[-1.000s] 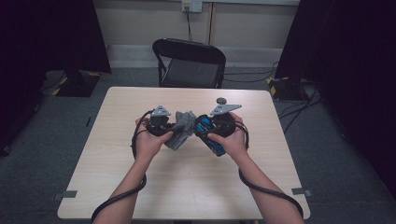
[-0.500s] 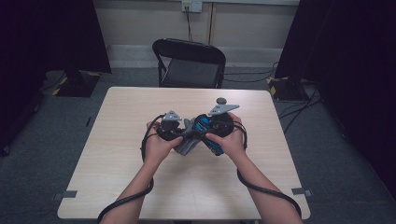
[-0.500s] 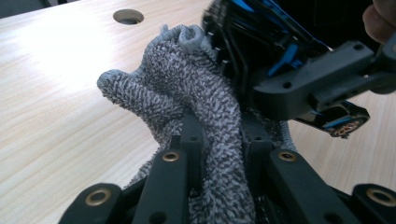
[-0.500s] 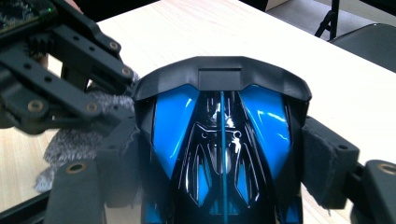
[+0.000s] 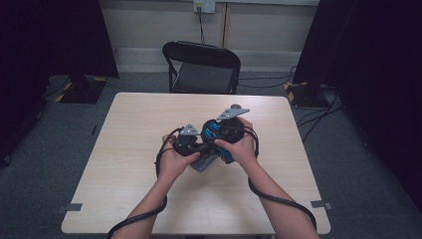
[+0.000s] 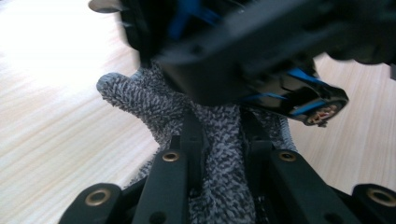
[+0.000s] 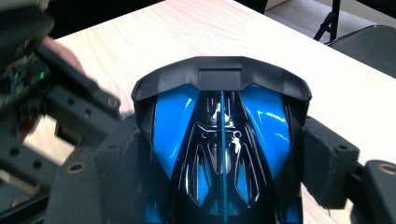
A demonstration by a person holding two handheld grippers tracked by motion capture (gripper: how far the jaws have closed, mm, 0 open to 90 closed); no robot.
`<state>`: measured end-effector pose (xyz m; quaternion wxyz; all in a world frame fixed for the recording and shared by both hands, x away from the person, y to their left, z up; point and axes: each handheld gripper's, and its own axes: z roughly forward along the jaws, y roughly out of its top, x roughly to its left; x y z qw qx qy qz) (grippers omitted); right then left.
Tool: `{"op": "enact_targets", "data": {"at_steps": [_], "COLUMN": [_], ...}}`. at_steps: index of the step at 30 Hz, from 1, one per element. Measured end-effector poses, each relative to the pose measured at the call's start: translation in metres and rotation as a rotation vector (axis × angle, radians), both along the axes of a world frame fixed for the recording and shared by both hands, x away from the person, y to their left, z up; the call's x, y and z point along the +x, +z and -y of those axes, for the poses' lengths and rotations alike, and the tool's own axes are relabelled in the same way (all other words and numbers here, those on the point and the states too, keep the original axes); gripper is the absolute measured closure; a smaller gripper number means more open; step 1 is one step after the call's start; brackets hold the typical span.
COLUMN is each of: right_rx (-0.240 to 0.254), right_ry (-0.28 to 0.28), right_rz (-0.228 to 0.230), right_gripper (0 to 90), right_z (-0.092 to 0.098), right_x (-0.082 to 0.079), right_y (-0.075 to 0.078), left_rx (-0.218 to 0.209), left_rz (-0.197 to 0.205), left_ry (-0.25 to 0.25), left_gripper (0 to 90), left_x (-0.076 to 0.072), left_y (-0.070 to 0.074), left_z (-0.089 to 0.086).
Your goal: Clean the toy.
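Note:
A blue and black toy car (image 7: pixel 219 135) sits nose-up between the jaws of my right gripper (image 7: pixel 219 156), which is shut on its sides. From above, the car (image 5: pixel 213 131) and right gripper (image 5: pixel 225 137) hang over the middle of the table. My left gripper (image 6: pixel 219 135) is shut on a grey knitted cloth (image 6: pixel 154 98), and the car's dark underside (image 6: pixel 261 46) lies right against that cloth. In the high view the left gripper (image 5: pixel 195 147) touches the right one, and the cloth (image 5: pixel 201 163) hangs just below them.
The light wooden table (image 5: pixel 124 149) is bare around both hands. A black folding chair (image 5: pixel 201 64) stands beyond its far edge. Cables trail from both grippers toward the near edge. Dark curtains flank the room.
My left hand has moved right with the cloth, closing the gap to the car. The cloth now lies lower, under the car. The right gripper has stayed put.

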<state>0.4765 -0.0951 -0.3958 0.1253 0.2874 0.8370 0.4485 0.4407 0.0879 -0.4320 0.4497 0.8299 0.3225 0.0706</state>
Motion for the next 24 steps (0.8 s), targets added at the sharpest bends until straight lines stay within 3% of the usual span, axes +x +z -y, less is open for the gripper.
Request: {"op": "enact_targets", "data": {"at_steps": [14,24], "right_rx": [0.005,0.027], "right_ry": [-0.023,-0.04], "right_rz": [-0.01,-0.014], "right_gripper": [25.7,25.7], "right_z": [-0.004,-0.001], "right_x": [0.007,0.013], "right_y": [0.003,0.011], "left_rx": [0.0,0.011], "left_rz": [-0.016,-0.034], "left_ry": [-0.066,-0.153], "left_gripper": [75.6,75.6], "left_x": [-0.015,-0.027], "left_y": [-0.015,-0.024], "left_z": [0.023,0.045]}}
